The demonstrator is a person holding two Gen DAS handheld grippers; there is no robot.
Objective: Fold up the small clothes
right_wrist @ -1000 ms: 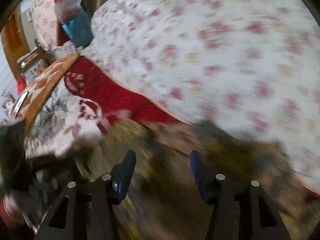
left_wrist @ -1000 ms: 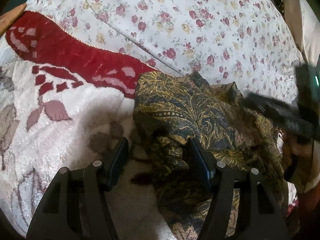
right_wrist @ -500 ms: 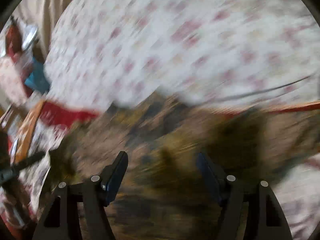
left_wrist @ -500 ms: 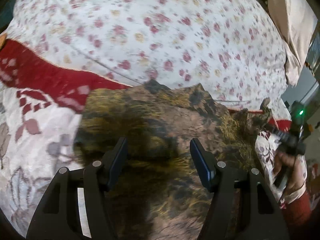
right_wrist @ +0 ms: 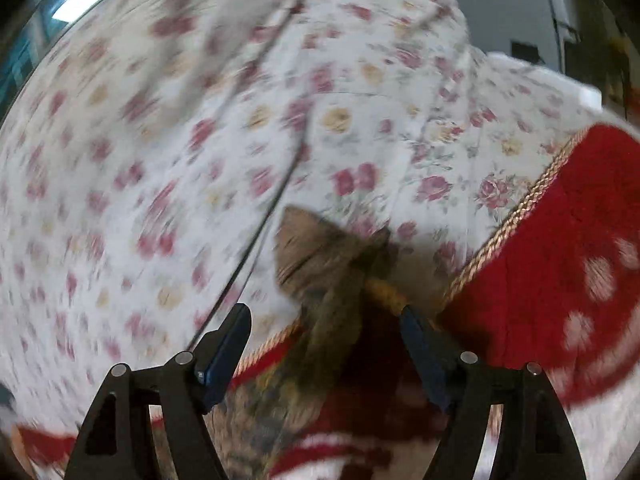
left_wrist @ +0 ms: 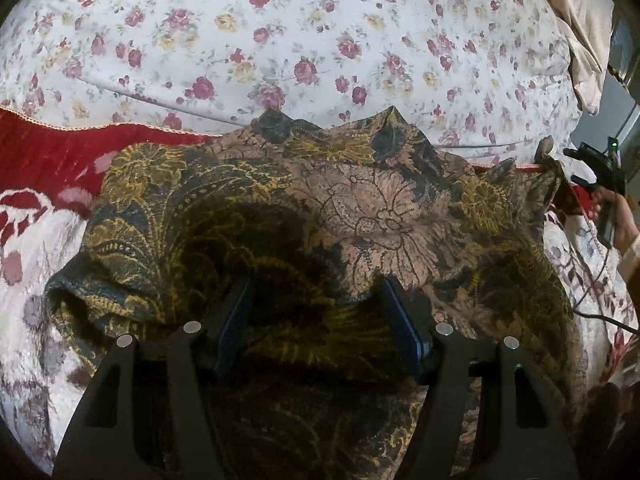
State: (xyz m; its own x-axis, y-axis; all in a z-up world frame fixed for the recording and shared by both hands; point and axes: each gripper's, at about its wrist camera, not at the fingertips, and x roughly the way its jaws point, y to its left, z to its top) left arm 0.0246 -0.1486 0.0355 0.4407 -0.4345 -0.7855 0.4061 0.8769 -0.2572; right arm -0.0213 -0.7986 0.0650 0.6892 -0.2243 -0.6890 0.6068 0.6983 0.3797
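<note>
A dark flowery cloth point(left_wrist: 320, 216) lies spread on the bed.

The left gripper point(left_wrist: 324, 320) is wide open above it, holding nothing. The right gripper point(right_wrist: 324, 344) is wide open at its corner, blurry, gripping nothing.

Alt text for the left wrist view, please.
A dark gold-patterned garment lies spread over a red and white blanket and floral sheet, under the open left gripper. The right gripper is at its far right corner.

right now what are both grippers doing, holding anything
Left gripper: open, fingers apart over the patterned cloth, holding nothing.
Right gripper: open, cloth corner between its fingers, not gripped.
</note>
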